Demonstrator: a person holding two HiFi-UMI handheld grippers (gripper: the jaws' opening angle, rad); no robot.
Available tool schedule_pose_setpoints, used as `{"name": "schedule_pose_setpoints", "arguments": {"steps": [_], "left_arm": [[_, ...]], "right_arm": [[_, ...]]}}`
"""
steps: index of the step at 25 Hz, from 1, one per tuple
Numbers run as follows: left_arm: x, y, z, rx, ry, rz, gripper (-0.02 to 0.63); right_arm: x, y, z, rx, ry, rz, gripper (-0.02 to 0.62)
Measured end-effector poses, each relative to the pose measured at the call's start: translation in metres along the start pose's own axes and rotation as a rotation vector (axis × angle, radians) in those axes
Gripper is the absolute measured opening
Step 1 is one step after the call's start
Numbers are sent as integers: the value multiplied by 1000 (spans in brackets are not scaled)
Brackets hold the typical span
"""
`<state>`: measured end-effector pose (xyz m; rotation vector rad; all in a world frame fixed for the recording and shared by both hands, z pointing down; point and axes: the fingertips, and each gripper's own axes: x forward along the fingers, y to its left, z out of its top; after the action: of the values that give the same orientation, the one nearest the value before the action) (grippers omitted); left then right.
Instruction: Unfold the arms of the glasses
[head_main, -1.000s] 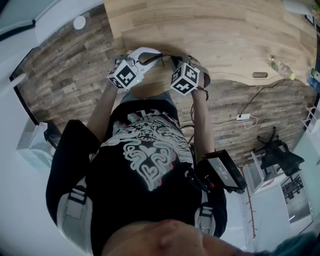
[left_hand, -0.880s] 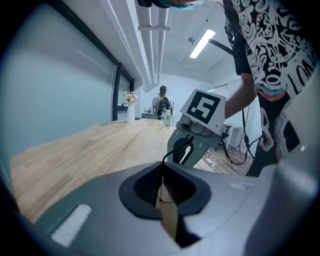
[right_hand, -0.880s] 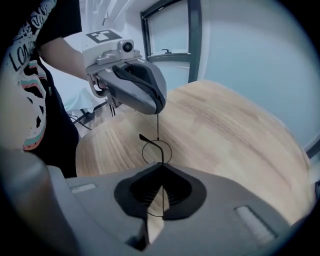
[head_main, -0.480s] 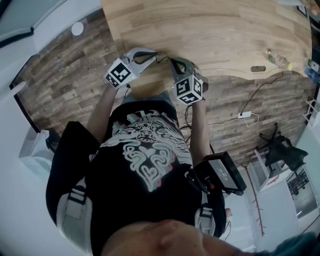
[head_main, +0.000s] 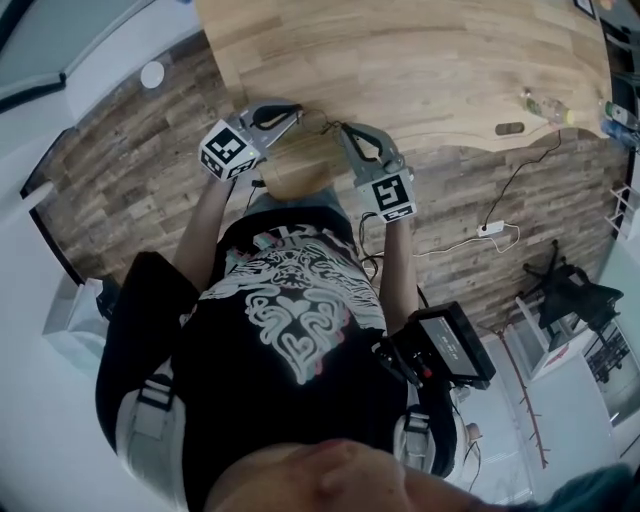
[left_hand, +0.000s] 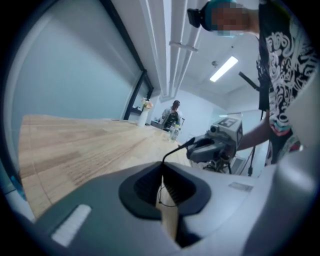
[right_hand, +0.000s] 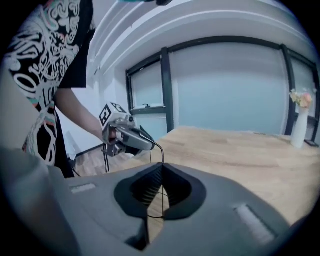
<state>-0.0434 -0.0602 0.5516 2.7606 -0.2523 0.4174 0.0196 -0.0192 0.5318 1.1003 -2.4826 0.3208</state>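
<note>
Pale wooden bench (head_main: 450, 60) across the upper head view, plank floor (head_main: 130, 170) below its edge, tall windows (right_hand: 225, 90) behind in the right gripper view.

Glasses (head_main: 320, 122) off the bench, up in the air over its near edge, strung as a thin dark wire between the two tools. Too fine to tell frame from arm or find the hinge.

Left gripper (head_main: 298, 113): jaws pressed together, pinching one end of that wire, which rises from the tips and bends toward the other tool. Right gripper (head_main: 342, 130): likewise clamped, pinching the other end, with a faint loop of wire showing low in the slot. Tips close together, nearly facing.

Probably mid-unfold: one side acting as anchor, the other ready to swing an arm out.

Next move calls for holding one side steady and sweeping the other outward in a gentle arc about the hinge. Light, even pull only. Risk of bending the wire, or of it slipping from a pinch.
</note>
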Motion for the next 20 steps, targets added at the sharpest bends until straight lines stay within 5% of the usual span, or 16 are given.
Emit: {"name": "schedule_pose_setpoints", "arguments": {"steps": [8, 20], "left_arm": [[-9, 7, -2, -95, -21, -4, -8], [-13, 7, 1, -113, -28, -18, -8]], "right_arm": [[-23, -11, 12, 284, -208, 12, 0], [-27, -9, 14, 341, -266, 38, 0]]}}
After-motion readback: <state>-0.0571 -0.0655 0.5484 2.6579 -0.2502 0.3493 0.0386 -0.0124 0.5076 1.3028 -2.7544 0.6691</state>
